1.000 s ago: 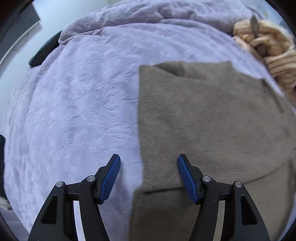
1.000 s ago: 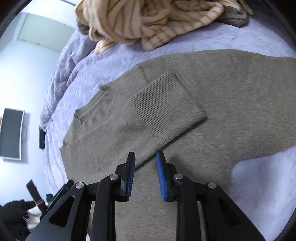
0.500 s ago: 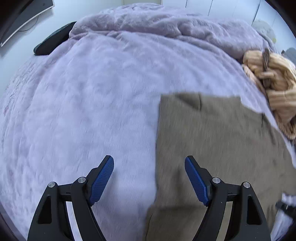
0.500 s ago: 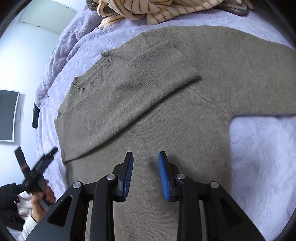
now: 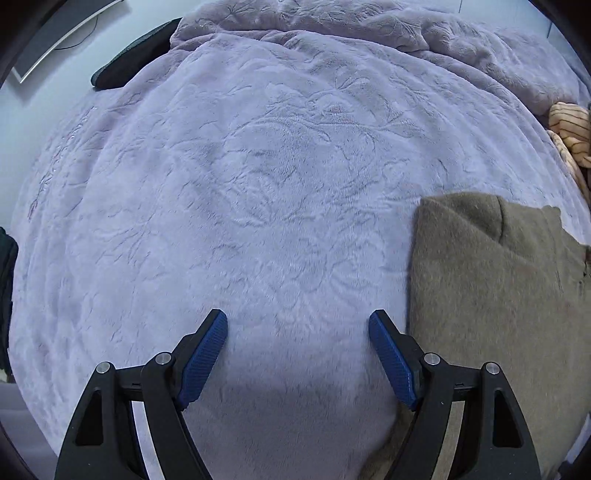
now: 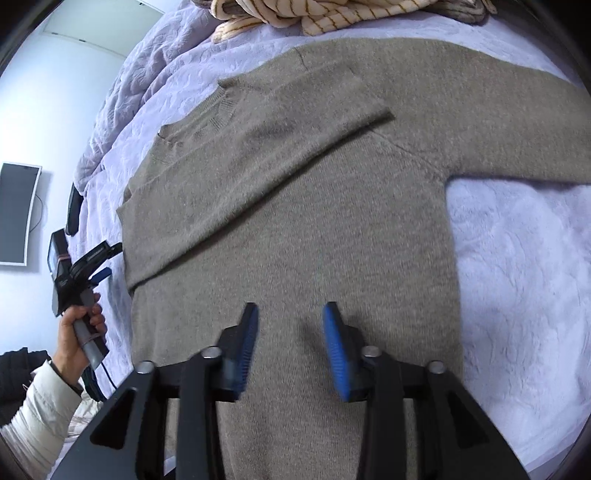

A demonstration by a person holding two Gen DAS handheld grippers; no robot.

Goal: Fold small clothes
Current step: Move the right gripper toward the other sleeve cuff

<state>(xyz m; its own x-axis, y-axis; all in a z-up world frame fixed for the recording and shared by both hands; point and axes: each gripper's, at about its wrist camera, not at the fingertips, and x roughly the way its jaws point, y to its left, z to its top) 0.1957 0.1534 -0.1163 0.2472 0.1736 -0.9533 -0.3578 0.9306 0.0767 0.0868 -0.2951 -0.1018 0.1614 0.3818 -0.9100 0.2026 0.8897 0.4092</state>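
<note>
A grey-brown knit sweater (image 6: 332, 206) lies flat on the lilac bedspread (image 6: 517, 266). One sleeve is folded across its chest (image 6: 258, 147); the other sleeve (image 6: 498, 110) stretches out to the right. My right gripper (image 6: 290, 314) is open and empty, low over the sweater's lower body. My left gripper (image 5: 297, 321) is open and empty over bare bedspread (image 5: 258, 184), with the sweater's folded edge (image 5: 480, 277) just right of it. It also shows in the right wrist view (image 6: 99, 266), held in a hand left of the sweater.
A cream striped garment (image 6: 314, 14) lies heaped at the far side of the bed, also in the left wrist view (image 5: 569, 129). A dark object (image 5: 129, 66) lies at the bed's far left edge. A monitor (image 6: 16, 214) hangs on the wall.
My left gripper has swung left off the sweater's edge onto bare bedspread. My right gripper has opened wider and pulled back toward the sweater's lower body.
</note>
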